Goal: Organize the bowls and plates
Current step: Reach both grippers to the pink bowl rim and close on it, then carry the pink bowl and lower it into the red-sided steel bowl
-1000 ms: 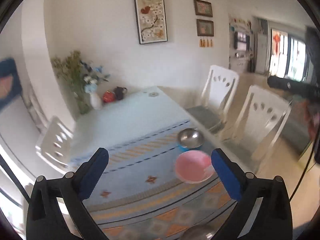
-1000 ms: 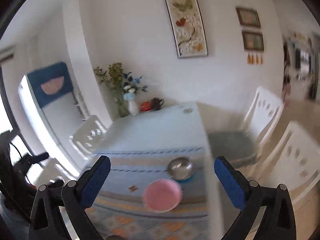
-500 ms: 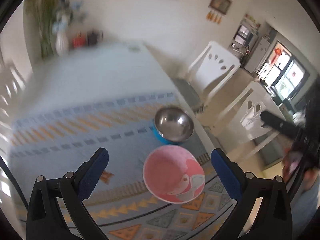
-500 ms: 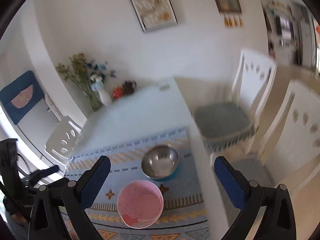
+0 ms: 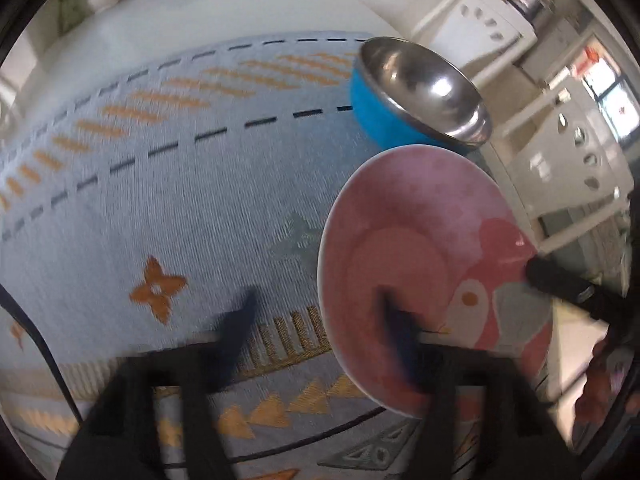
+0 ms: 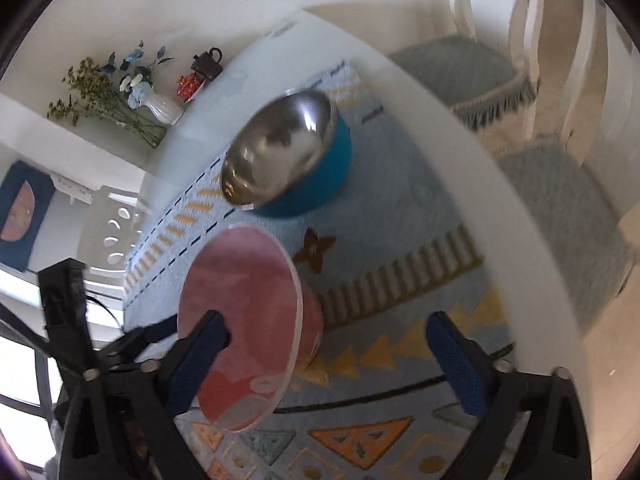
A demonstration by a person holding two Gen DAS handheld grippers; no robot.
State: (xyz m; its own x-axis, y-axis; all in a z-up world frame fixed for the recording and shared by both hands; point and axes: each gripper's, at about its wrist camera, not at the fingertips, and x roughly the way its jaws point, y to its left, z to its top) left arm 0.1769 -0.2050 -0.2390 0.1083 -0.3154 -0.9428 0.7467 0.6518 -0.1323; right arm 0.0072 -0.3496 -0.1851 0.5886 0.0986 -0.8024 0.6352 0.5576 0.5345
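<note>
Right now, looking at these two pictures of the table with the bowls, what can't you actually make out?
- Left claw: its closing fingers are smeared by motion in the left view, so whether they touch the pink bowl is unclear.
- Pink bowl's near rim: covered by a finger of the right claw in the right view.
- Steel bowl: its base hides behind its blue side.
- Red object by the teapot: too small to identify.
</note>
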